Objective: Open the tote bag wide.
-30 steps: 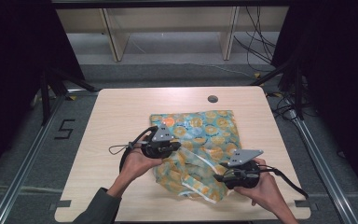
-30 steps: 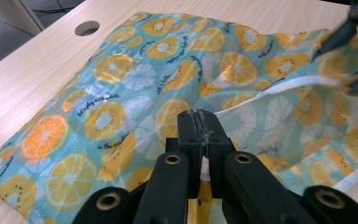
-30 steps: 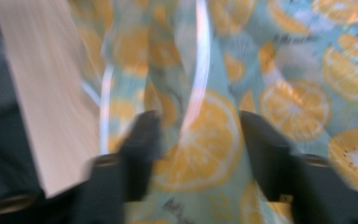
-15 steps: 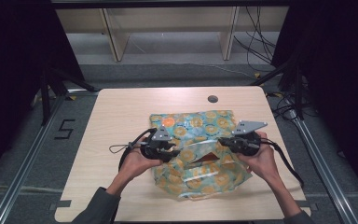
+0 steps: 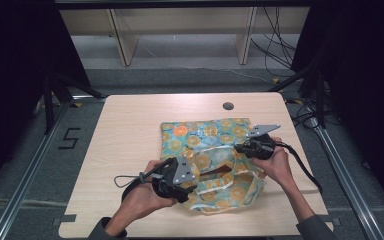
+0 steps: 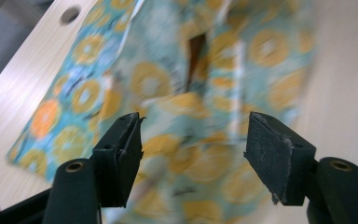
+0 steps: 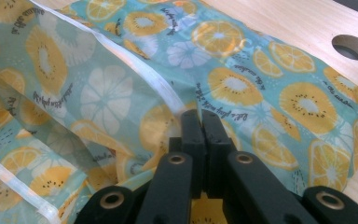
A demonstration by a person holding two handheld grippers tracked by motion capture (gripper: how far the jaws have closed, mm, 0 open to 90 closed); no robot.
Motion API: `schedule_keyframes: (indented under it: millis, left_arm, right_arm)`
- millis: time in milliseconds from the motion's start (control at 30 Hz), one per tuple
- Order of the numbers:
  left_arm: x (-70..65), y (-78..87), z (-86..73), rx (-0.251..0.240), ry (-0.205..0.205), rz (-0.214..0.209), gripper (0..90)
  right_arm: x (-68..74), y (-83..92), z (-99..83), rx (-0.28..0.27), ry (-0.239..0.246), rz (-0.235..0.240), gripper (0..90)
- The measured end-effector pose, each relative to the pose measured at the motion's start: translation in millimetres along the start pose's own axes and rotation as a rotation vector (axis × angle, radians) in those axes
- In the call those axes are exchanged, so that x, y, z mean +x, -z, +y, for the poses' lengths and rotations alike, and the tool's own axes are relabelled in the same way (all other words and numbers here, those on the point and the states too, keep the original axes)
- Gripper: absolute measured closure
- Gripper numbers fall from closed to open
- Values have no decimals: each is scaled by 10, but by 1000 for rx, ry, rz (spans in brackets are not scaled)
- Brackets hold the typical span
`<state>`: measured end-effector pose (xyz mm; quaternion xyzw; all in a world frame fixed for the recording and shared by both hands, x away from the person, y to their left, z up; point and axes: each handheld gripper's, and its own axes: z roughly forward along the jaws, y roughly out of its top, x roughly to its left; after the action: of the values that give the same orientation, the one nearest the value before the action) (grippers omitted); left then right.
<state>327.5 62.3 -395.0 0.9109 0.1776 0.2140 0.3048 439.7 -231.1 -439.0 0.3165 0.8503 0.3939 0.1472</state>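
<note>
At the table's (image 5: 130, 130) five o'clock, the left gripper (image 6: 193, 154), fingers just spreading with nothing pinched, hovers over the fruit-print bag (image 5: 205, 135), while the right gripper (image 7: 201, 123) pinches its hem at three o'clock; folding seems underway, needing a fresh left-hand grip.

I think this is a lab. I see a wooden table (image 5: 130, 150) inside metal rails (image 5: 25, 180), dark curtains (image 5: 15, 75) beside it, and cables (image 5: 275, 45) on the floor beyond my grippers.
</note>
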Motion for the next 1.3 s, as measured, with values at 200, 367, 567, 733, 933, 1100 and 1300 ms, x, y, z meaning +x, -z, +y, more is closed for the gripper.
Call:
schedule_keyframes:
  millis: [200, 367, 567, 733, 933, 1100, 1300]
  left_arm:
    - [156, -438, -142, 107, -27, 34, 378]
    - [286, -581, -138, 70, -16, -6, 788]
    - [531, -481, -31, -40, 92, -16, 860]
    - [795, -444, 10, -83, 183, -39, 861]
    - [970, -513, -26, -101, 267, -69, 864]
    - [987, -556, -35, -93, 270, -74, 860]
    - [958, -575, -8, -100, 265, -95, 852]
  right_arm:
    - [17, -19, 8, 54, 13, 13, 865]
    - [47, 37, 37, 35, -49, 21, 619]
    - [139, 304, 150, -5, -20, 22, 550]
    - [436, 566, 218, -38, 44, 64, 532]
    - [779, 430, 229, 24, 97, 183, 532]
    - [925, 147, 152, 108, 117, 197, 501]
    - [1028, -194, 94, 157, 21, 187, 460]
